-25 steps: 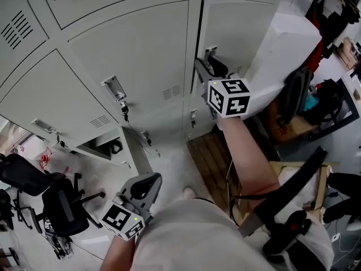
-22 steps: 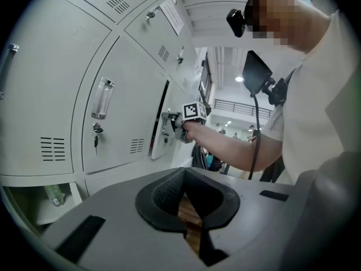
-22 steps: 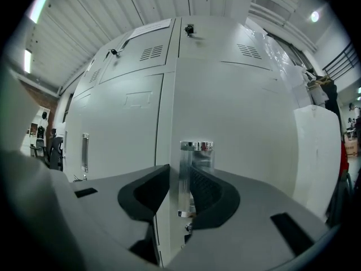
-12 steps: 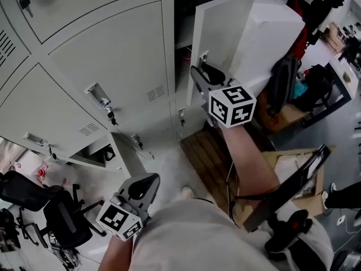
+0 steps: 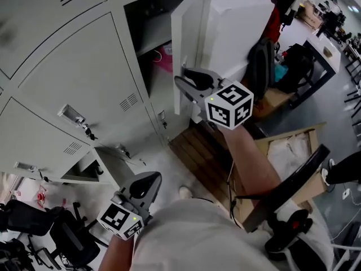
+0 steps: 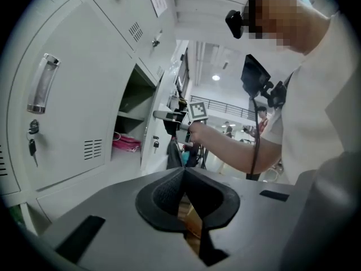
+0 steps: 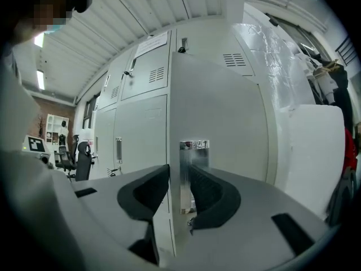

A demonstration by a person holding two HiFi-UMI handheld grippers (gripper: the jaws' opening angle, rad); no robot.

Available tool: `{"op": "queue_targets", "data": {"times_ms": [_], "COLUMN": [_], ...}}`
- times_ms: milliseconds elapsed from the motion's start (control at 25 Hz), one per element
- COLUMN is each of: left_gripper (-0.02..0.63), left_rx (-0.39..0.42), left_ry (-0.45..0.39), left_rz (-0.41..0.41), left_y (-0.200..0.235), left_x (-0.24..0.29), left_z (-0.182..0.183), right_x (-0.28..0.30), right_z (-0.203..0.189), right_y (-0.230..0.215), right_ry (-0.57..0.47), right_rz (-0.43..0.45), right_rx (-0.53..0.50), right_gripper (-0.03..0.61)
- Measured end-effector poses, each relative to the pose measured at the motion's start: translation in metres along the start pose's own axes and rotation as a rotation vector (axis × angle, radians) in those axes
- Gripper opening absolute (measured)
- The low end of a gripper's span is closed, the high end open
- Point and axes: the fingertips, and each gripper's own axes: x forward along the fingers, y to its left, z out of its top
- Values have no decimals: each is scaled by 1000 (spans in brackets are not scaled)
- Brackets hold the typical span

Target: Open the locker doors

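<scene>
Already the pale grey sheet-metal locker door [image 5: 190, 44] stands swung partway out, and its free edge runs upright between the jaws of the right tool [image 5: 181, 82]. Those jaws have just been closing and now pinch the door at that edge. One ribbed black pad sits behind the edge, the other against the polished chrome handle plate [image 7: 194, 145] on the front. Held level like this, the grip looks meant to draw the door round on its hinges, not to lift it. The metal is thin, smooth and flat, so I judge the pads' ribbing does the holding.

Beyond the tool's tips the dark compartment shows a shelf with a soft pink bundle [image 5: 165, 54] on it. To the tool's left, the neighbouring closed grey doors [image 5: 84, 66] carry louvre slots and a chrome pull [image 5: 73, 114] with keys hanging below it. The left tool [image 5: 148, 179] hangs low and well apart from the lockers, its jaws pressed together on nothing, apparently waiting its turn.
</scene>
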Motion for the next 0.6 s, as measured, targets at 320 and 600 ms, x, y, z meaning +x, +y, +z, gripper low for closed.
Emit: {"op": "queue_targets", "data": {"times_ms": [320, 600], "left_gripper": [11, 11], "left_rx": [20, 36], "left_ry": [10, 24], "left_rz": [-58, -123], "left_y": [-5, -19], "left_x": [26, 54], "left_z": [8, 12], "right_x": [-36, -78], "right_z": [-4, -8], "right_y": [-14, -33], "right_ry": [25, 35], "right_rz": [-8, -61], "right_rx": [8, -6], "right_gripper": [110, 94]}}
